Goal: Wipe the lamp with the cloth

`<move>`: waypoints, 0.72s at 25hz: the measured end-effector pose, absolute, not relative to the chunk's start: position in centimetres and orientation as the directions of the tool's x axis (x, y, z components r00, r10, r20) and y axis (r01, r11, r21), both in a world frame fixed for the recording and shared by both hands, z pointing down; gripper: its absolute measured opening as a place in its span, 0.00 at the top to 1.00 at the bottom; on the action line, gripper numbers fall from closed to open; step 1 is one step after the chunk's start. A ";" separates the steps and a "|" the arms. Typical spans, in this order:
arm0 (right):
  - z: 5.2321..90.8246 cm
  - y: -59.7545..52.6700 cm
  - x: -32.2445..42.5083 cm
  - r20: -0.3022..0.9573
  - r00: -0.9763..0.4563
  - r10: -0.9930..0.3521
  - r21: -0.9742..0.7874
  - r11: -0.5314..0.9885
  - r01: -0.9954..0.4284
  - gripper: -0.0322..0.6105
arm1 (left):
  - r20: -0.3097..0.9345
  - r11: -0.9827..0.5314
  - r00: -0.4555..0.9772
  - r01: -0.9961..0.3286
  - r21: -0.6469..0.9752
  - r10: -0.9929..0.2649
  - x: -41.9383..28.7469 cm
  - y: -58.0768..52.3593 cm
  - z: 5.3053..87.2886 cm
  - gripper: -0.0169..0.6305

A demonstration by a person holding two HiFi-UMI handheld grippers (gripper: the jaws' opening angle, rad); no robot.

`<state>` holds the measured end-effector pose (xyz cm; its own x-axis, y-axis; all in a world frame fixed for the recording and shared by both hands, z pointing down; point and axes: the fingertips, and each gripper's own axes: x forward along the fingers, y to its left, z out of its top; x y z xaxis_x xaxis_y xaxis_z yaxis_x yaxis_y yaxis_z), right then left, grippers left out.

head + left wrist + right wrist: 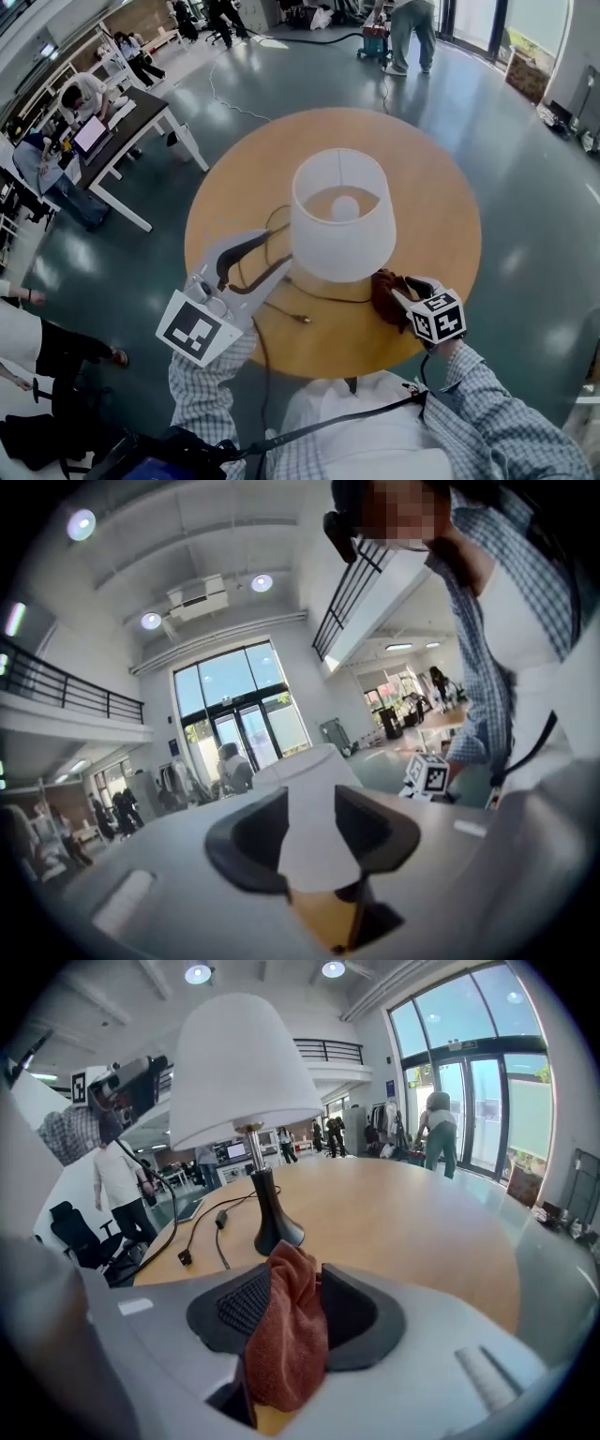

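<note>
The lamp stands in the middle of a round wooden table [441, 216], with a white shade [342, 230] [244, 1068] on a dark stem and base [277, 1232]. My left gripper [278, 249] [309, 803] is open at the shade's lower left edge, nearly level. The shade [305, 789] shows through the gap just beyond its tips. My right gripper [401, 292] [295, 1283] is shut on a rust-red cloth [384, 292] [286, 1344]. The bunched cloth hangs between the pads, low at the lamp's right side, a little short of the base.
The lamp's black cord [281, 305] [220, 1227] loops over the table's near left part and ends in a plug. White desks with seated people [122, 131] stand far left. Another person [412, 33] stands by the glass doors.
</note>
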<state>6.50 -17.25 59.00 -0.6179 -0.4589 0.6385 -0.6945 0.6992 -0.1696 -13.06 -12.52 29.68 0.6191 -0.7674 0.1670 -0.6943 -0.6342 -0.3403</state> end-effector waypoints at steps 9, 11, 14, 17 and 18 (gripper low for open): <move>55.0 -15.8 6.1 0.526 -0.674 -0.518 -0.206 0.691 -0.693 0.93 | 0.147 -0.579 0.567 -0.814 -0.054 -0.810 -13.2 -10.2 37.0 0.96; 54.4 -15.2 5.4 0.506 -0.696 -0.510 -0.223 0.702 -0.677 0.94 | 0.155 -0.594 0.586 -0.804 -0.011 -0.796 -12.2 -9.8 39.6 0.97; 53.8 -14.5 4.3 0.483 -0.716 -0.505 -0.219 0.721 -0.657 0.94 | 0.155 -0.607 0.610 -0.791 0.071 -0.777 -10.4 -9.4 42.6 0.97; 54.0 -13.7 3.6 0.473 -0.724 -0.502 -0.217 0.730 -0.648 0.94 | 0.176 -0.624 0.638 -0.770 0.135 -0.749 -8.0 -8.7 45.3 0.97; 54.1 -13.4 3.4 0.471 -0.729 -0.497 -0.226 0.730 -0.644 0.94 | 0.195 -0.632 0.648 -0.761 0.144 -0.736 -7.2 -8.3 46.4 0.97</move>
